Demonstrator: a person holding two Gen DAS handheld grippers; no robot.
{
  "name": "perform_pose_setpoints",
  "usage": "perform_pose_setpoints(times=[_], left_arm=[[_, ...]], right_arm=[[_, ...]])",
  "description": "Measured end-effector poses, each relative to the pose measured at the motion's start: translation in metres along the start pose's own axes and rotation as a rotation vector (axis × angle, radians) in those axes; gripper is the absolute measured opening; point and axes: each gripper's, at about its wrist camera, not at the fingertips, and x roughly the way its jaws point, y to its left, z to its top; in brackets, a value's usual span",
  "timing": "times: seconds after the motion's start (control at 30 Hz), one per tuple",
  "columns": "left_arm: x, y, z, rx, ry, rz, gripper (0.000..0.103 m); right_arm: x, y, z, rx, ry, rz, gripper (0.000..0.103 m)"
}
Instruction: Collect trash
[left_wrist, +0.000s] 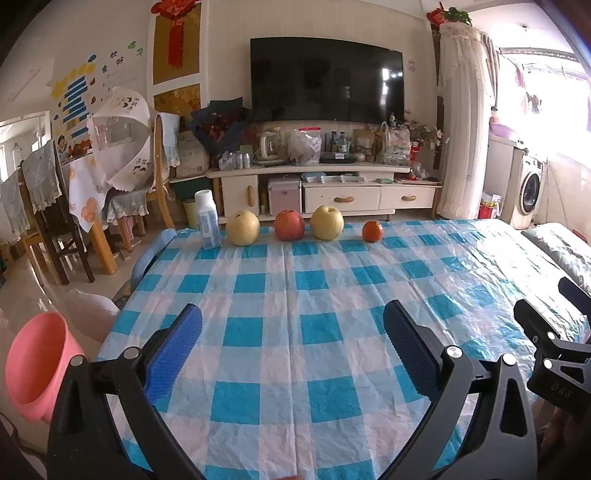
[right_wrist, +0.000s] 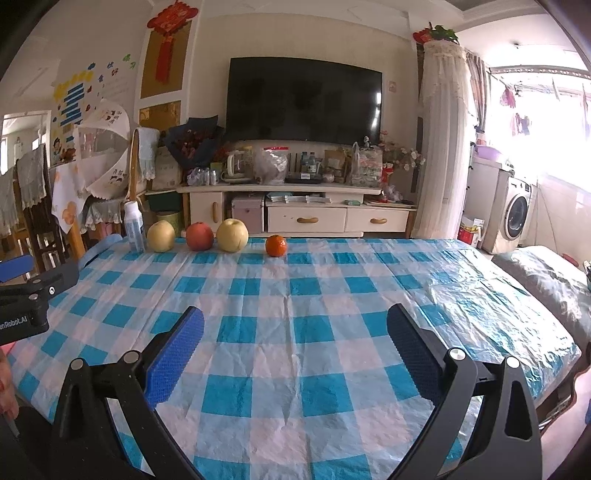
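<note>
Left gripper (left_wrist: 291, 350): jaws spread wide, nothing between the blue pads (left_wrist: 173, 354), held low over the near part of the table. Right gripper (right_wrist: 295, 352): likewise wide open and empty, over the near middle of the table. Each gripper shows at the edge of the other's view, so the two sit side by side, apart.

Table carries a blue-and-white checked tablecloth (left_wrist: 332, 295), creased, glossy on the right side where window light hits it.

Along the far edge stands one row, left to right:
- white plastic bottle (left_wrist: 207, 218), upright, pale blue label, at the far-left corner
- yellow pear (left_wrist: 242, 228), just right of the bottle
- red apple (left_wrist: 289, 225)
- second yellow pear (left_wrist: 327, 222)
- small orange (left_wrist: 372, 231), a little apart at the right end

The fruits stand close together, but I cannot tell if any touch. The bottle is the only packaging item on the table; it lies well away from both grippers.

Off the near-left corner, low beside the table: pink plastic bin (left_wrist: 37, 365), mouth open, seen in the left wrist view only.

Beyond the table: television (right_wrist: 304, 99) on the wall above a cream TV cabinet (right_wrist: 295, 206) with cluttered top; washing machine (right_wrist: 515, 216) far right by the bright window.
</note>
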Motion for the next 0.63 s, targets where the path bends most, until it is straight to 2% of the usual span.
perform_pose_setpoints(times=[0.2, 0.37, 0.47, 0.63], left_arm=[[0.020, 0.005, -0.006, -0.008, 0.029, 0.021, 0.099], [0.059, 0.011, -0.019, -0.008, 0.135, 0.048, 0.099], [0.090, 0.014, -0.028, -0.022, 0.225, 0.063, 0.099], [0.143, 0.011, -0.045, -0.039, 0.359, 0.050, 0.099]], right_arm=[[0.024, 0.010, -0.001, -0.014, 0.040, 0.024, 0.098], [0.063, 0.018, -0.005, -0.005, 0.135, 0.063, 0.098], [0.098, 0.026, -0.009, -0.004, 0.216, 0.076, 0.098], [0.154, 0.038, -0.017, -0.025, 0.341, 0.075, 0.098]])
